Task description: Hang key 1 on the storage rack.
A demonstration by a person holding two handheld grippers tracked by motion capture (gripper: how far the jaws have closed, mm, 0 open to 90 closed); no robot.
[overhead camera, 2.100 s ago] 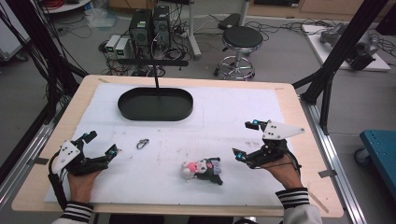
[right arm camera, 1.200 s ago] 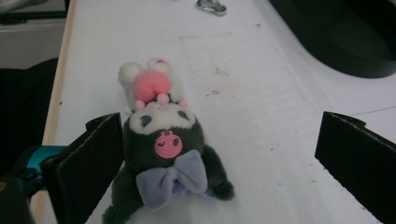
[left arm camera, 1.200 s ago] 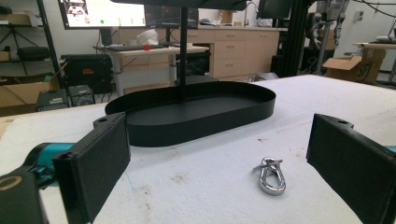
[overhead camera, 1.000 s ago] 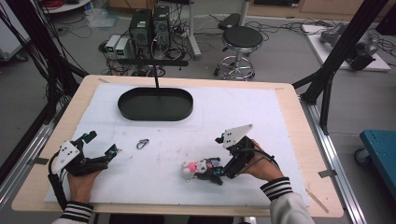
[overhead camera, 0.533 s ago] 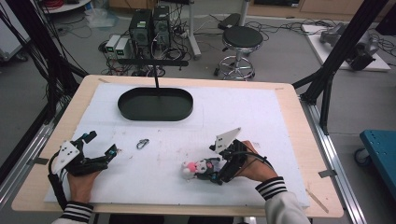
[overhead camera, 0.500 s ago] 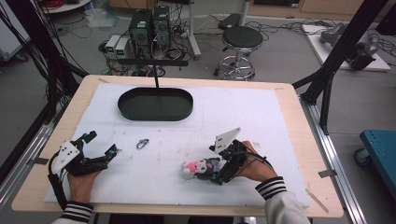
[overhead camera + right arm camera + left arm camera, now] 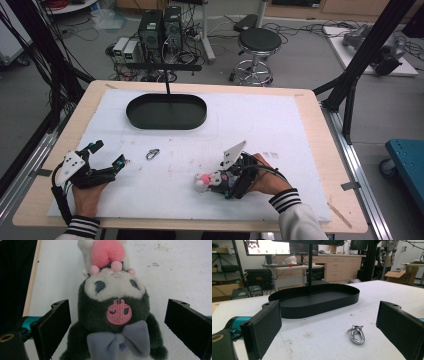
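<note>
Left gripper [image 7: 107,159], jaws spread and holding nothing, rests at the table's [image 7: 310,107] near-left on the white mat [image 7: 280,130]; a metal snap hook [image 7: 152,154] lies just ahead of it, with the black oval tray [image 7: 166,111] beyond. The plush toy [image 7: 210,182] lies at near-centre, long axis left–right, its pink-topped head pointing left. Right gripper [image 7: 231,181], jaws wide on either side of the toy without touching it, has moved in from the right edge since the earliest frame.

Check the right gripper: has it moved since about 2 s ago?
Yes. In the high view the right gripper has come left and toward the person, away from the table's right edge, and now straddles the plush toy, jaws open.
</note>
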